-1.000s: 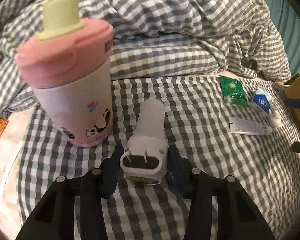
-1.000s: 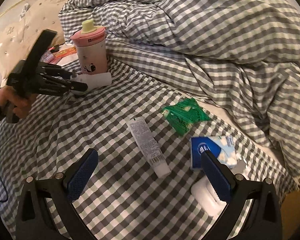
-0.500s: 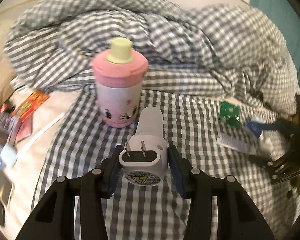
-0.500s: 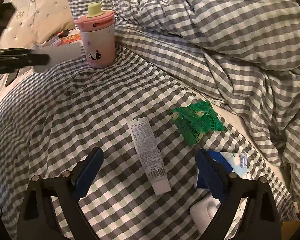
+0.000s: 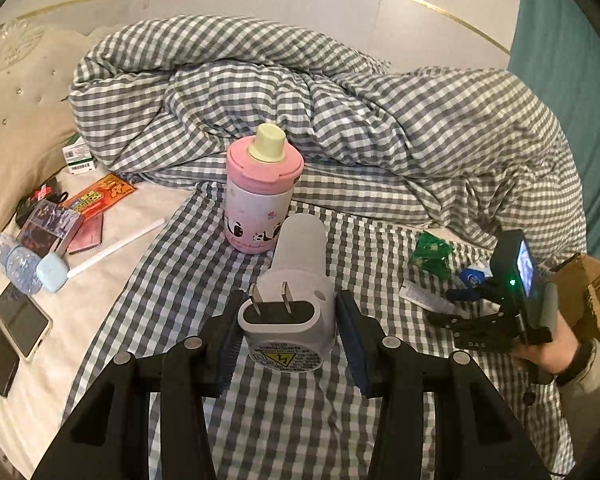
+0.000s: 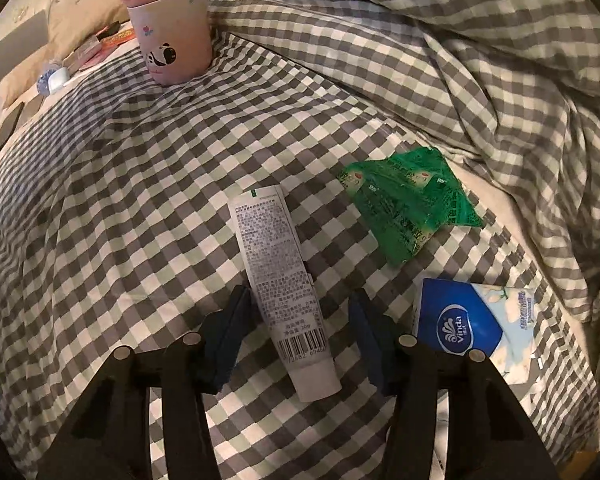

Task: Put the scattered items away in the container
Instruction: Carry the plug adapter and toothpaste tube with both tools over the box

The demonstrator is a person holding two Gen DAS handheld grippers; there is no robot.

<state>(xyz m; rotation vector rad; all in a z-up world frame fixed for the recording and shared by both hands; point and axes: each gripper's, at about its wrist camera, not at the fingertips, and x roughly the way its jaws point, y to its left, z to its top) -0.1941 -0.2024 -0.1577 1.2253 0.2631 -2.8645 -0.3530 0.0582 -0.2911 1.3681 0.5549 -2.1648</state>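
Note:
My left gripper (image 5: 286,320) is shut on a white plug-in device (image 5: 292,300) with two prongs facing the camera, held above the checked bed. My right gripper (image 6: 300,316) is open, its jaws on either side of a white tube (image 6: 280,280) lying on the bedspread, not closed on it. A green sachet pack (image 6: 412,204) and a blue tissue pack (image 6: 468,328) lie to the right of the tube. A pink cup (image 5: 260,196) with a yellow cap stands upright farther back. A cardboard box (image 5: 592,304) shows at the right edge of the left wrist view.
A rumpled checked duvet (image 5: 340,120) is piled at the back. On the bare sheet at left lie phones (image 5: 20,326), a water bottle (image 5: 14,260), a red packet (image 5: 100,196) and a white stick (image 5: 116,248). The right gripper shows in the left wrist view (image 5: 500,304).
My left gripper has lifted and drawn back with the plug-in device, away from the pink cup. My right gripper has moved down and forward, narrowing its jaws around the white tube.

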